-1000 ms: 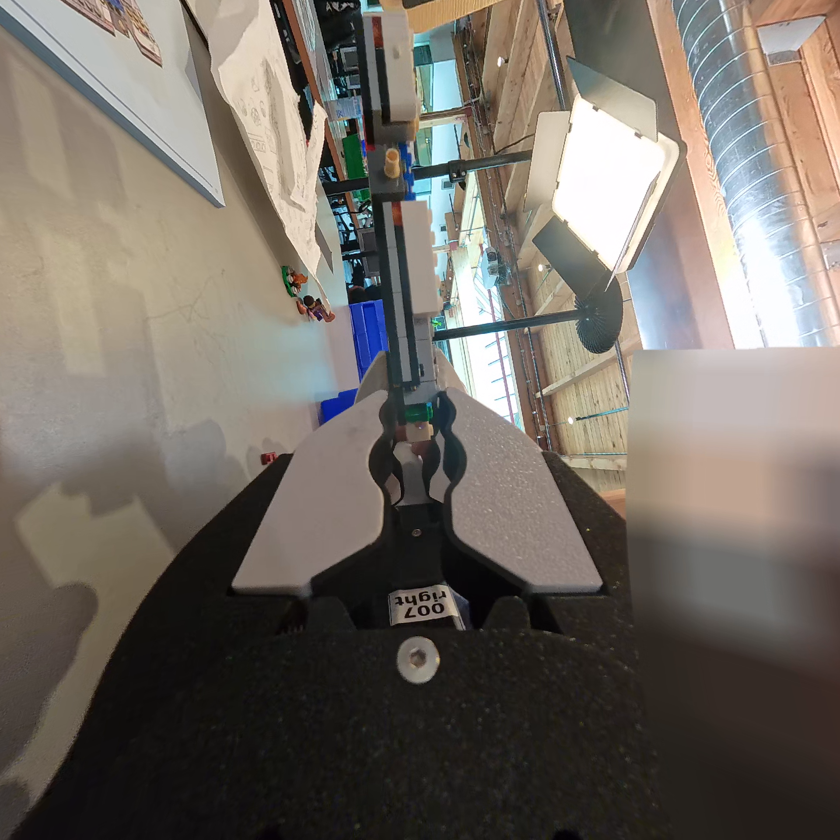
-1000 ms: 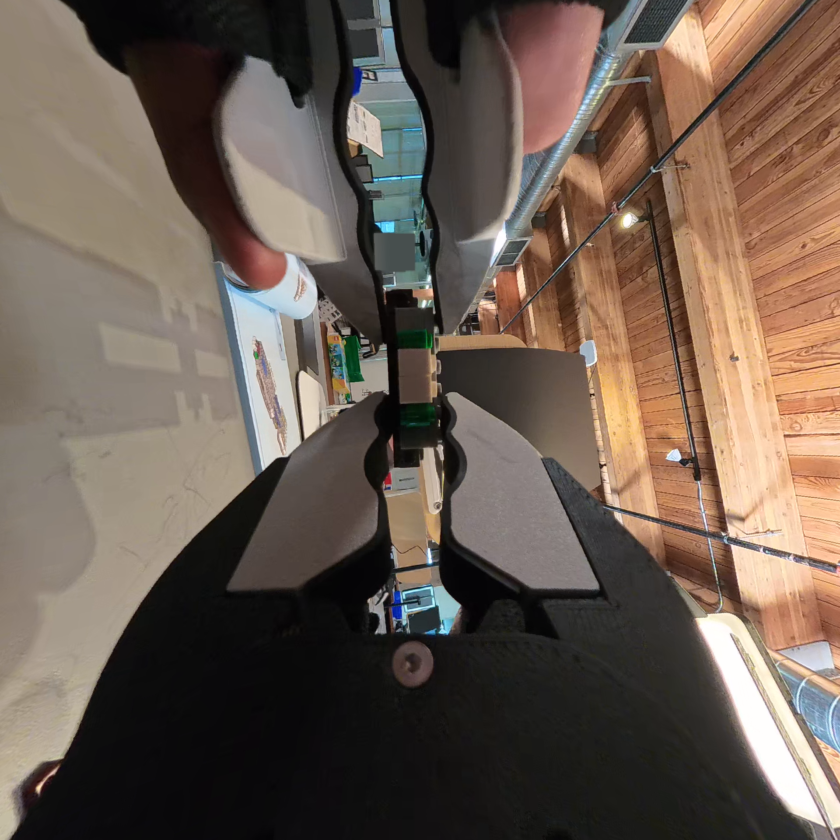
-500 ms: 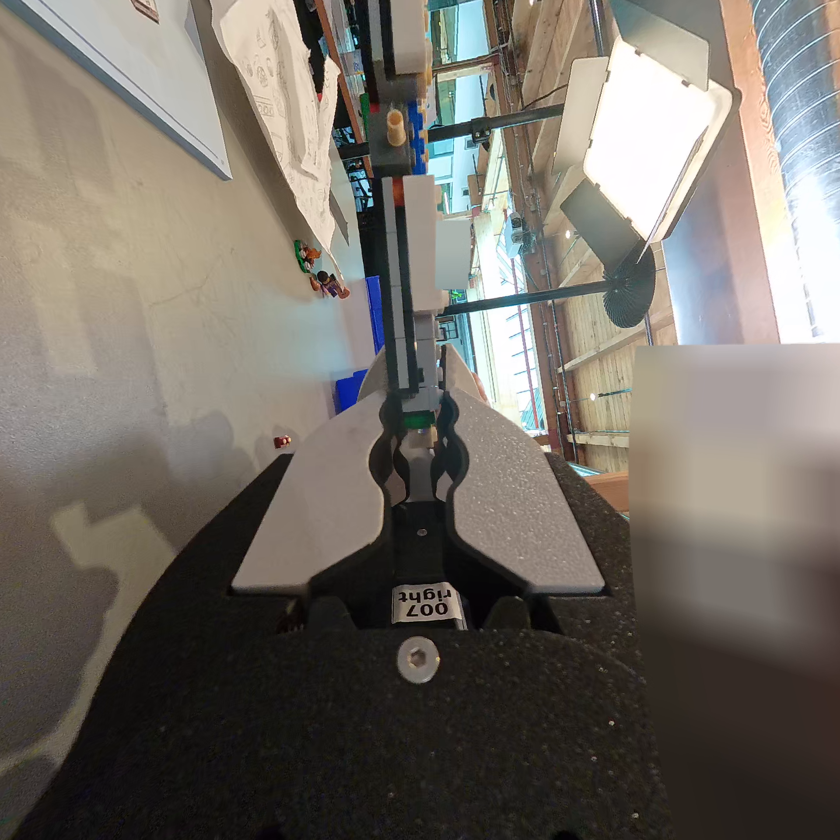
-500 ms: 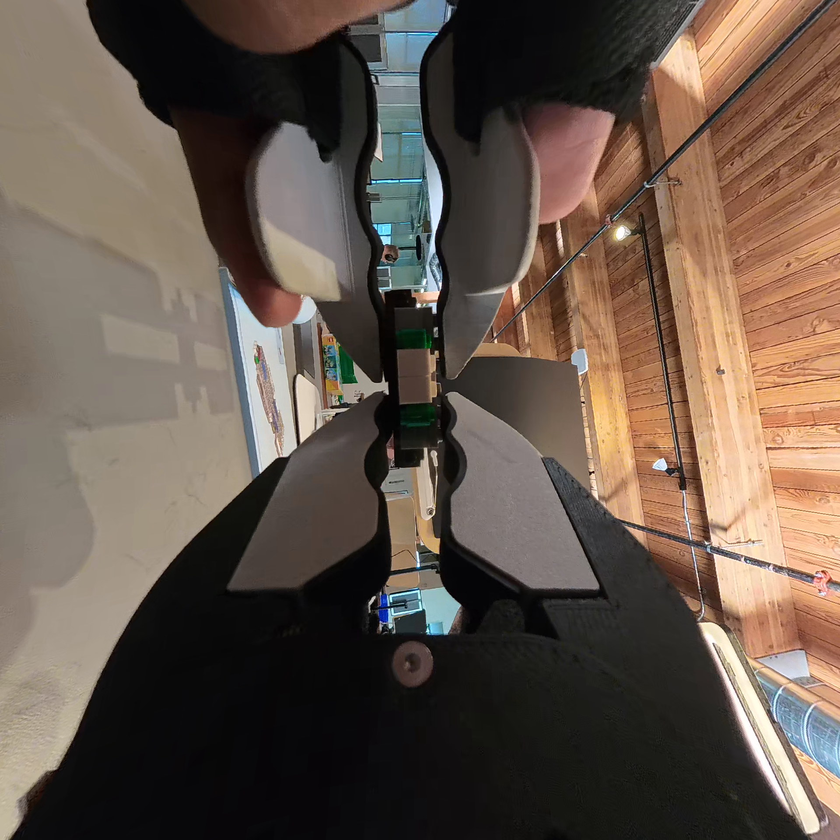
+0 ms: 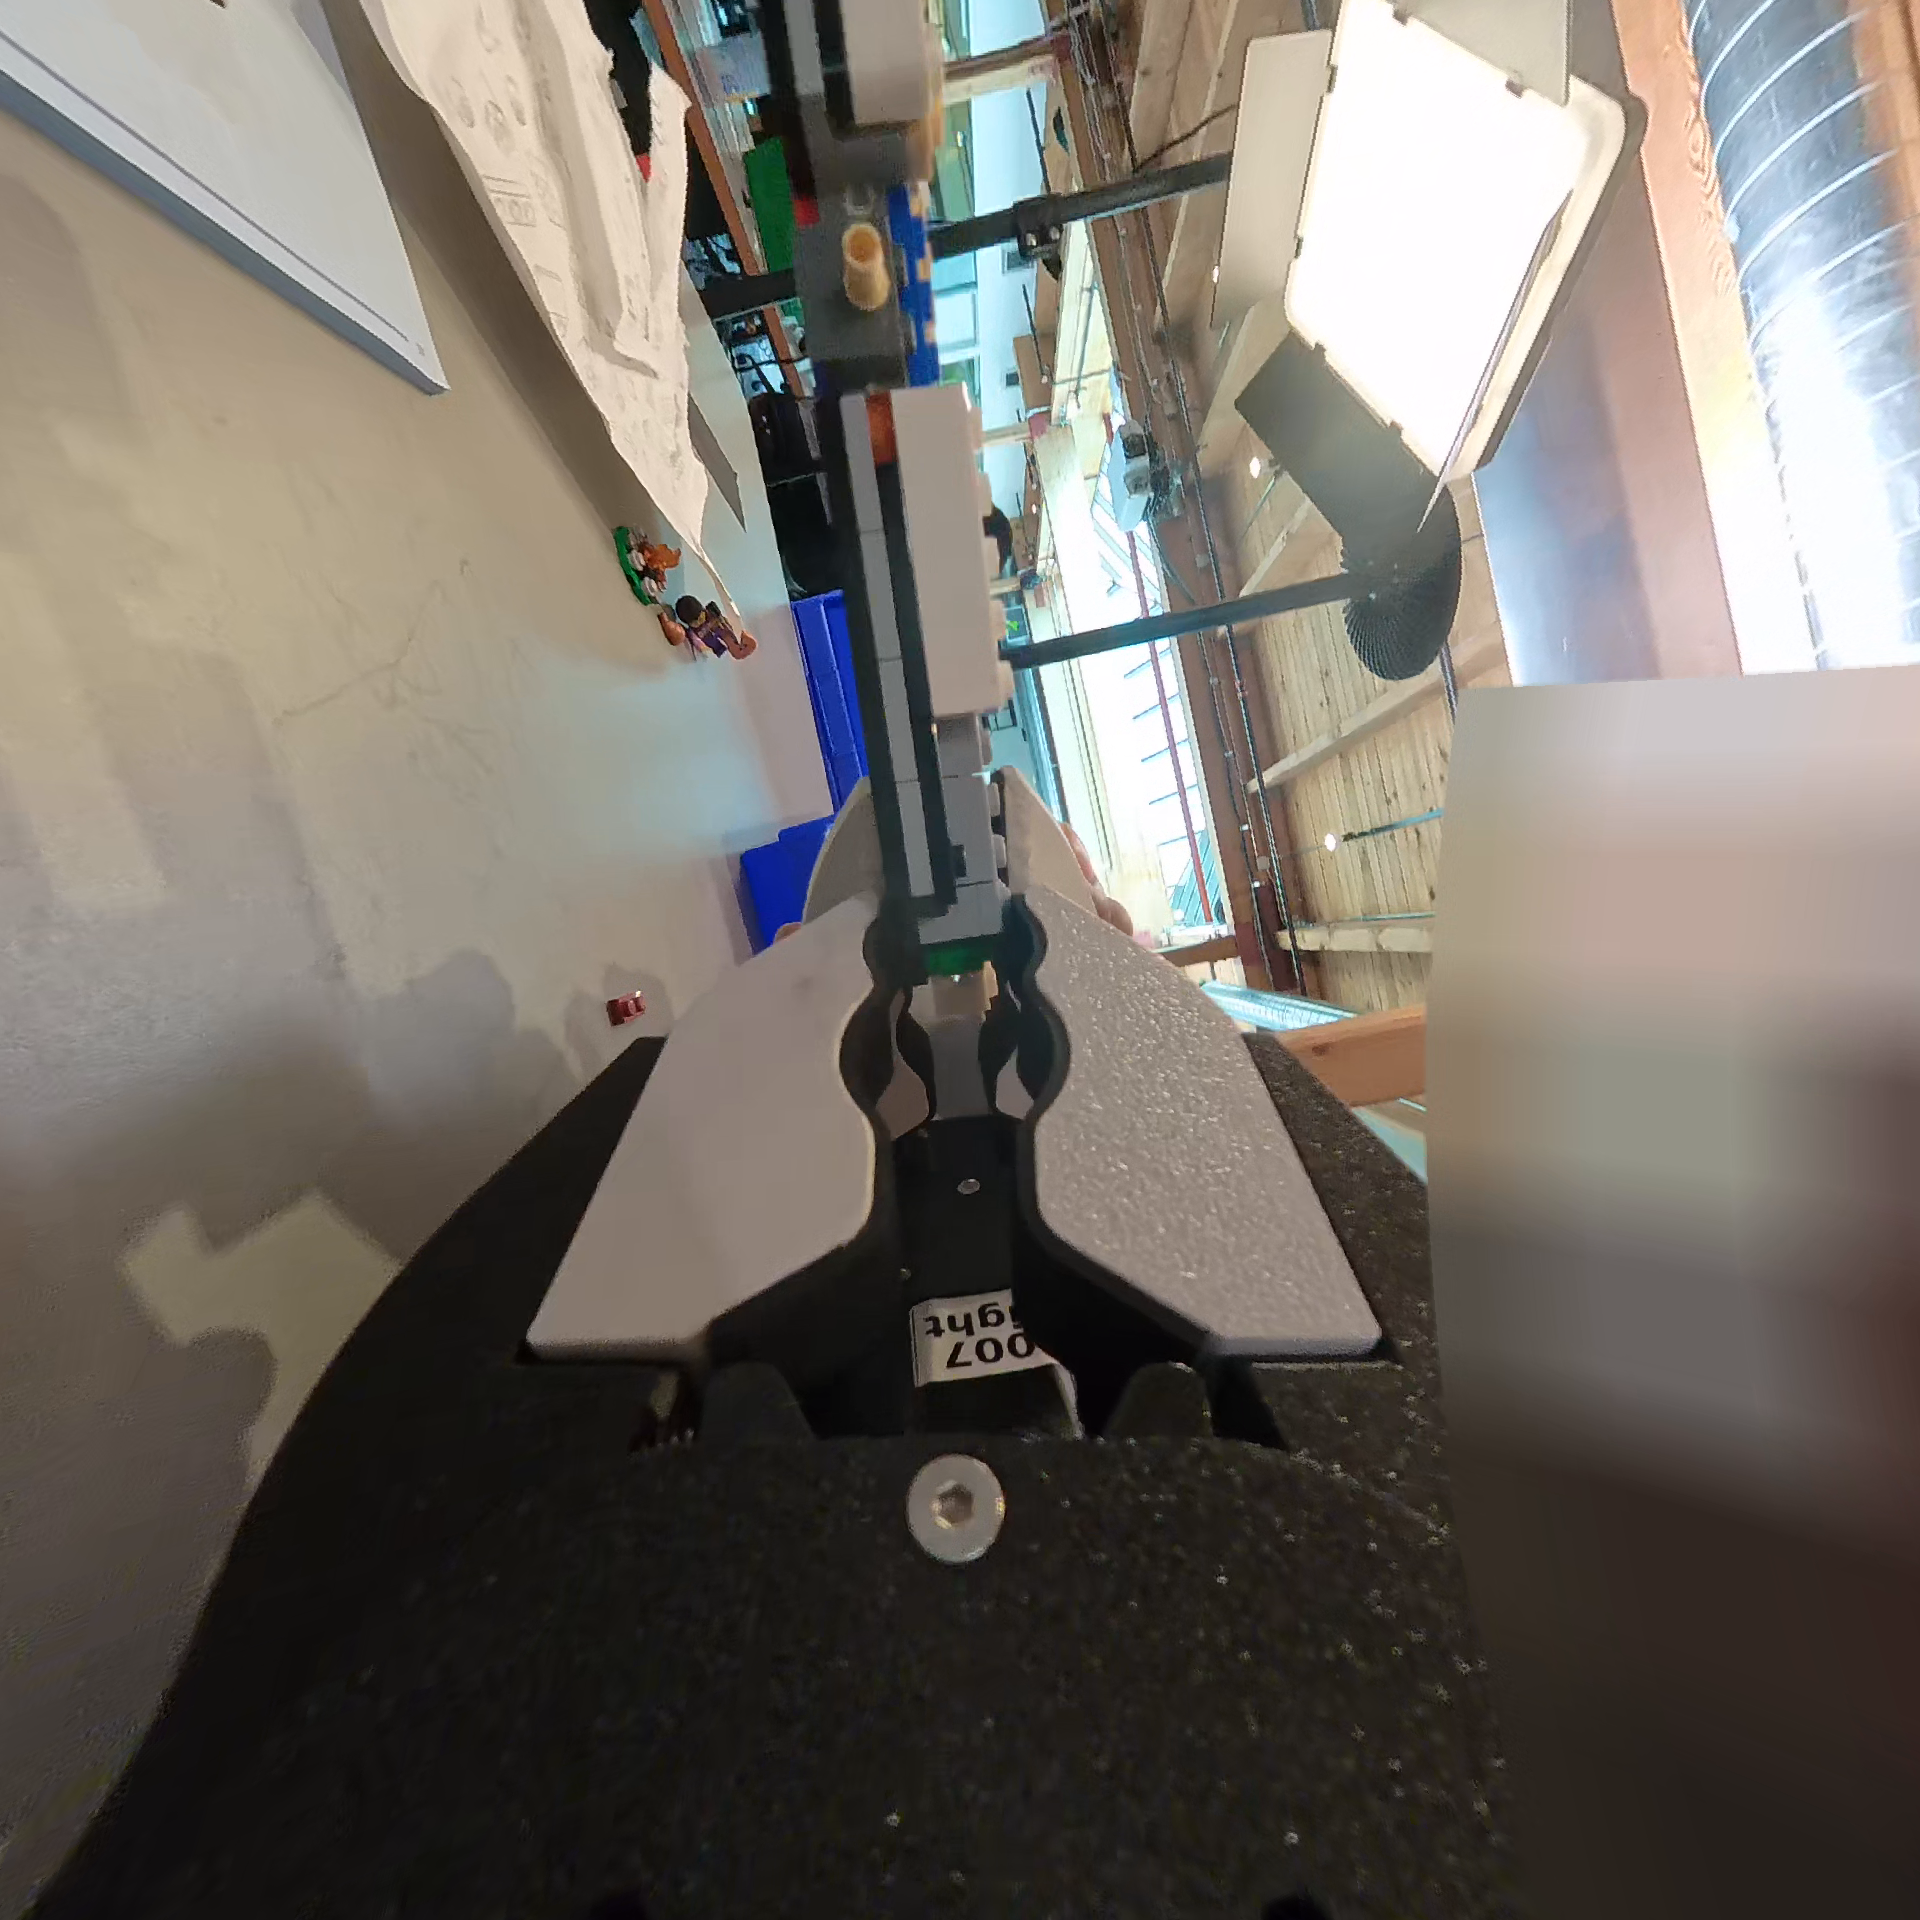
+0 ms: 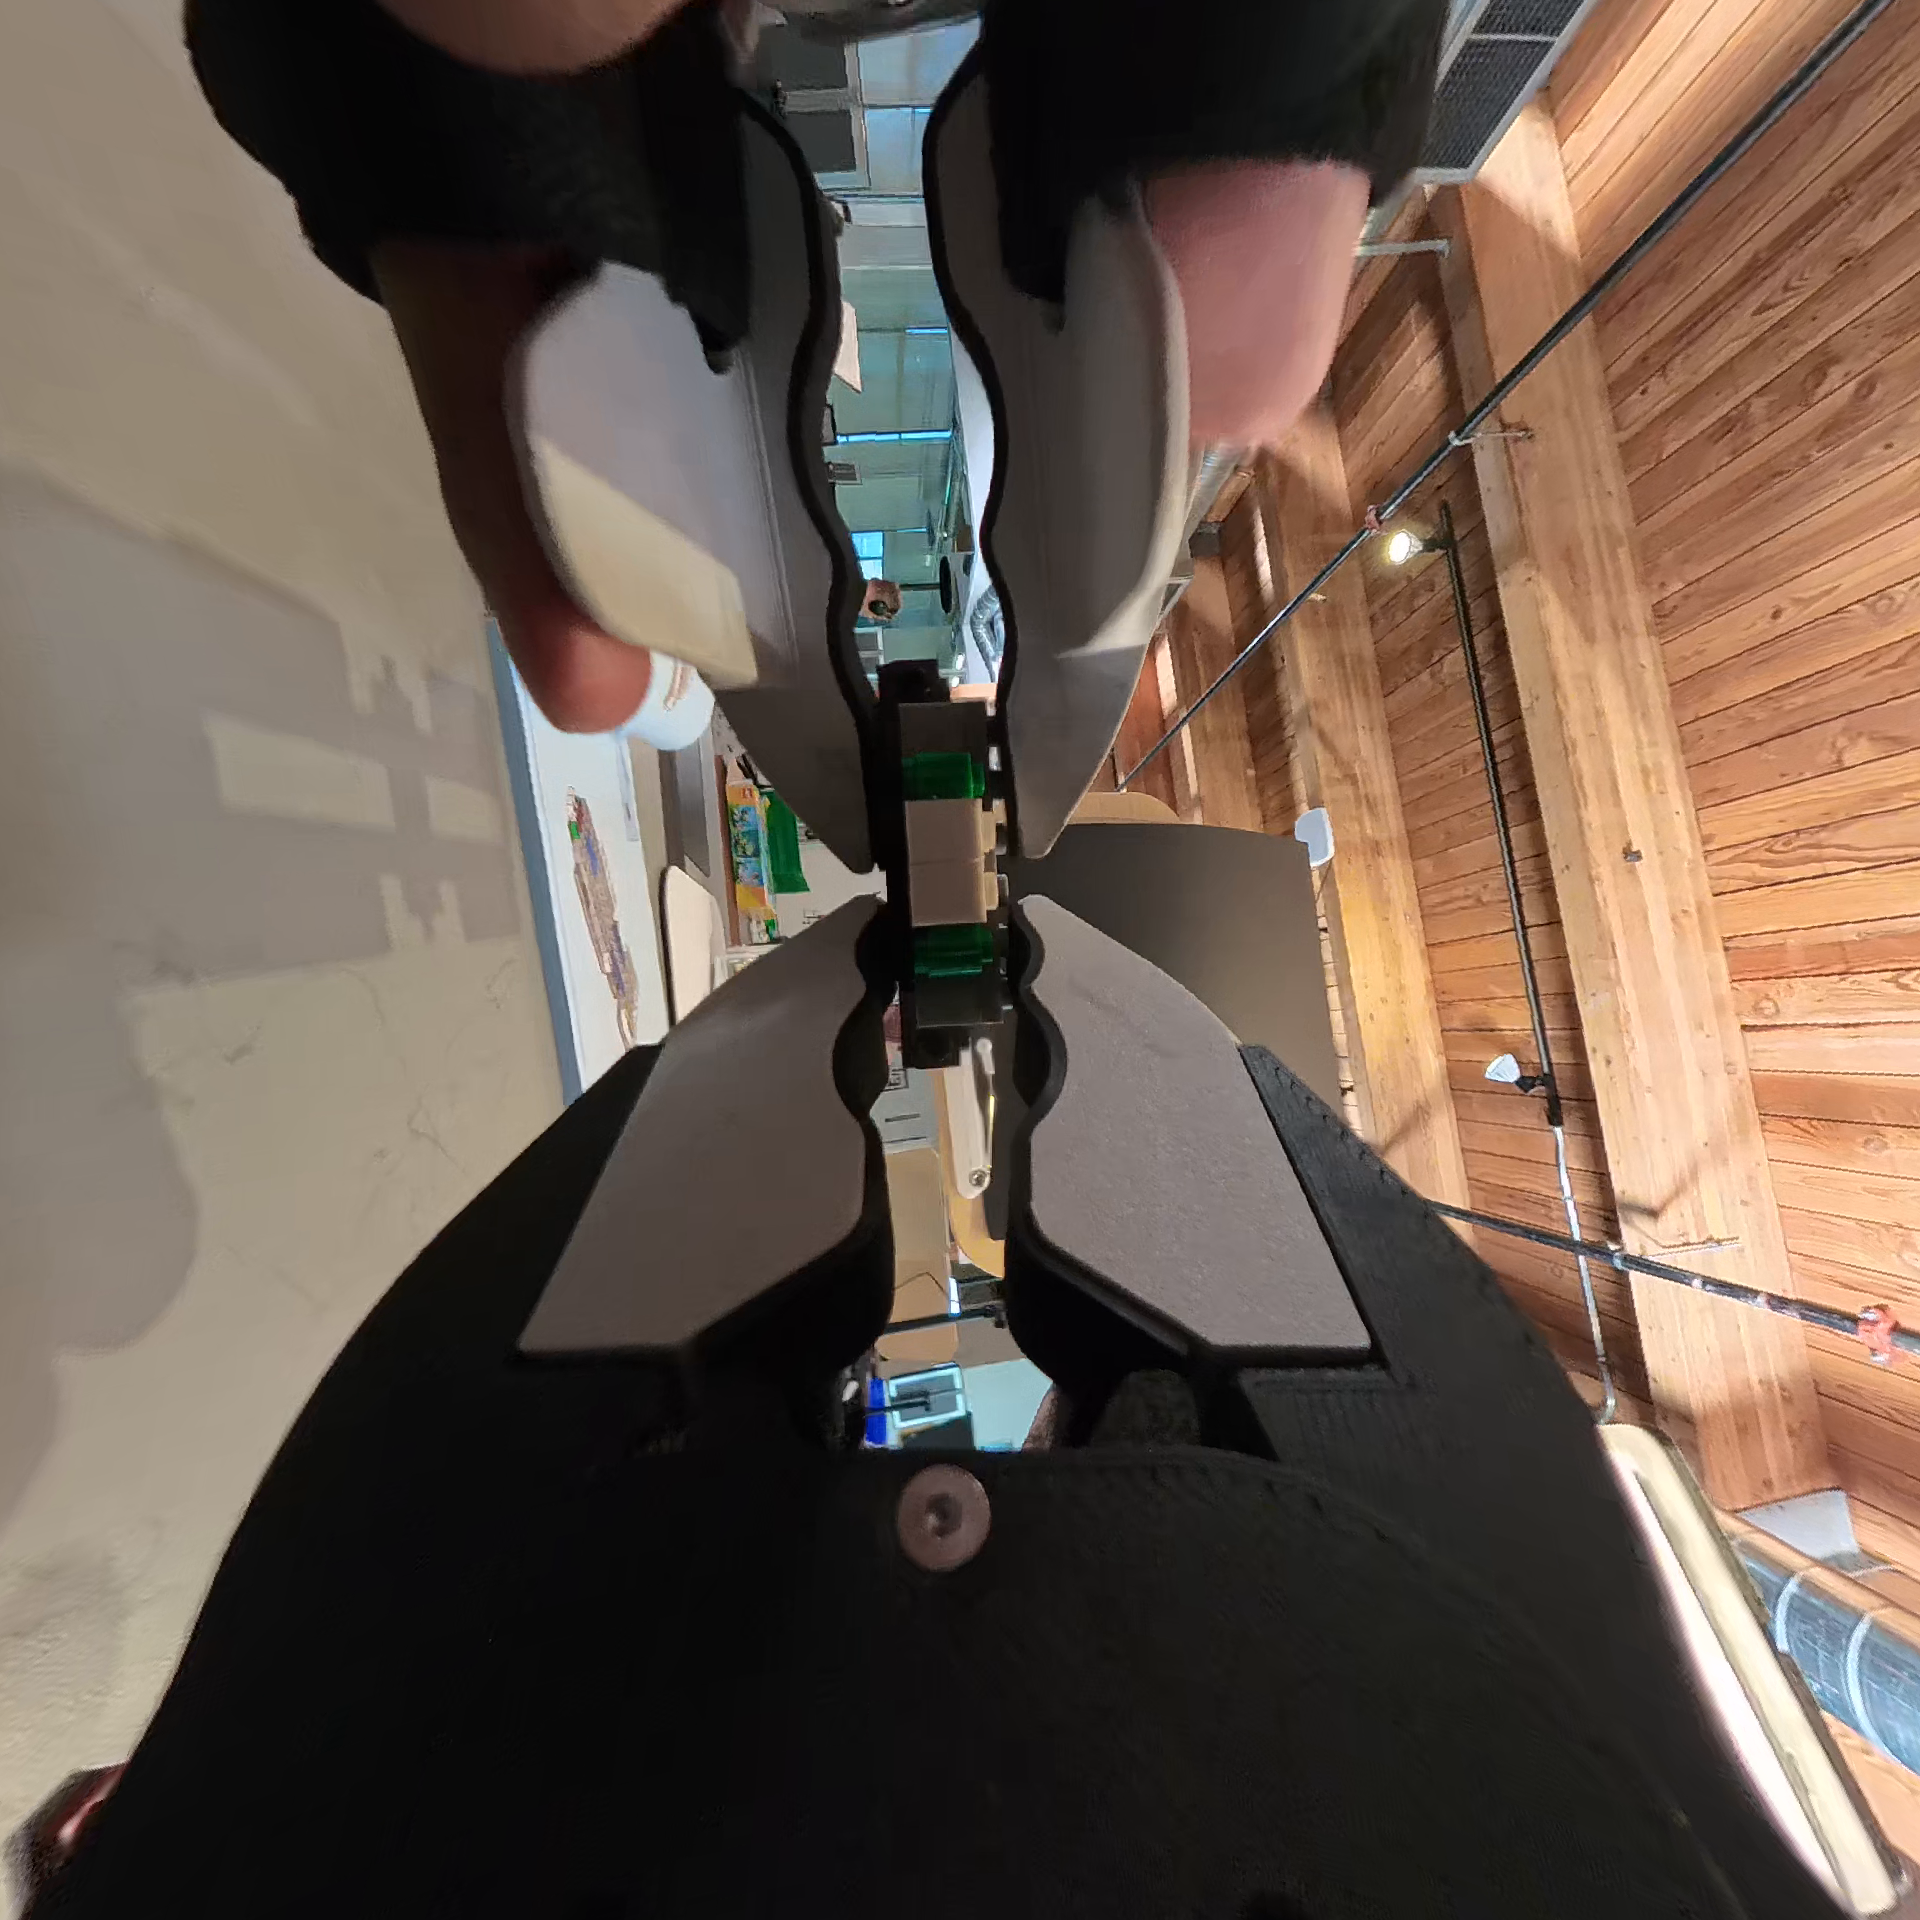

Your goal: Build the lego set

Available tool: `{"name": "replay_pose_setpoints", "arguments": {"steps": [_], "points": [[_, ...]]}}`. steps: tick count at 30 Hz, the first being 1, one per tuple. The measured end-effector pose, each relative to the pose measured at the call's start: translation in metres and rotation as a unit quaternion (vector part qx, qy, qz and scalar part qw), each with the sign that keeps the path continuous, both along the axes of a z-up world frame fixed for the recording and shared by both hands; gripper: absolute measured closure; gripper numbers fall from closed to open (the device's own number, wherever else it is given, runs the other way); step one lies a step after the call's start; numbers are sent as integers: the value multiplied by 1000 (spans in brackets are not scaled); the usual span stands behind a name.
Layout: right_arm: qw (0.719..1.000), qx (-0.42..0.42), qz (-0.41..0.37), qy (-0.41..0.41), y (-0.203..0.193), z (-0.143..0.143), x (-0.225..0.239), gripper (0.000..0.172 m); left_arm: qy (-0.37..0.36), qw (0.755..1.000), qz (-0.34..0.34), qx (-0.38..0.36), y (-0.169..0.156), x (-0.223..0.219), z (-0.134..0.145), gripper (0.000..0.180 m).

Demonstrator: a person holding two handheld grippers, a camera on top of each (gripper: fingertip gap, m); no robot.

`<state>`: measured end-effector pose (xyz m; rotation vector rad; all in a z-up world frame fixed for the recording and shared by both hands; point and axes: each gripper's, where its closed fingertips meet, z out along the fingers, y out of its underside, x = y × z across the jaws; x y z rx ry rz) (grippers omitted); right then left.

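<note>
Here both grippers pinch one long toy-brick assembly (image 5: 914,623) held in the air above the pale table (image 5: 260,727): the left gripper (image 5: 940,935) and right gripper (image 6: 940,935) clamp its green-and-tan end from opposite sides, tips nearly touching

You work over a pale, scuffed table (image 5: 260,727), with blue bins (image 5: 821,707) at its far edge. A bright panel lamp (image 5: 1444,218) on a black stand shines beside a silver duct (image 5: 1808,312). Warm wooden plank walls (image 6: 1662,623) carry black pipes (image 6: 1496,790) and a small spotlight (image 6: 1401,544).
</note>
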<state>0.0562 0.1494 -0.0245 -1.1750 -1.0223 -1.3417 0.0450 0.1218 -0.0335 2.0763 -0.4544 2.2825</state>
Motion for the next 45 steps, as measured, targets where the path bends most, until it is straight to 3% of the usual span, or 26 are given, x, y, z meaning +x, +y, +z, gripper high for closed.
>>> {"name": "replay_pose_setpoints", "arguments": {"steps": [3, 6, 11, 15, 20, 25, 31, 37, 45], "points": [[1000, 2, -2, 2, -1, 0, 2, 152, -7, 1000, -9, 6, 3, -4, 0, 138], [1000, 0, 12, -3, -2, -1, -1, 152, -19, 1000, -3, -1, 15, -7, -1, 130], [999, -7, 33, -19, -4, -8, -13, 152, -18, 999, -41, -14, 16, 0, -4, 133], [999, -9, 44, -26, -4, -11, -19, 152, -19, 998, -57, -18, 17, 3, -8, 158], [997, -24, 70, -8, -3, -17, -27, 150, -39, 997, -55, -33, 21, -3, -17, 161], [995, -59, 84, 6, -4, -28, -31, 143, -55, 996, -22, -62, 35, -11, -31, 161], [994, -85, 60, 36, -5, -28, -14, 142, -42, 998, 36, -34, 72, -19, -40, 161], [973, -170, 20, 152, -10, -37, 22, 146, -38, 998, 45, -19, 84, -19, -40, 161], [912, -241, -6, 332, -52, -32, 52, 147, -35, 999, 25, -15, 65, -22, -44, 161]]}}
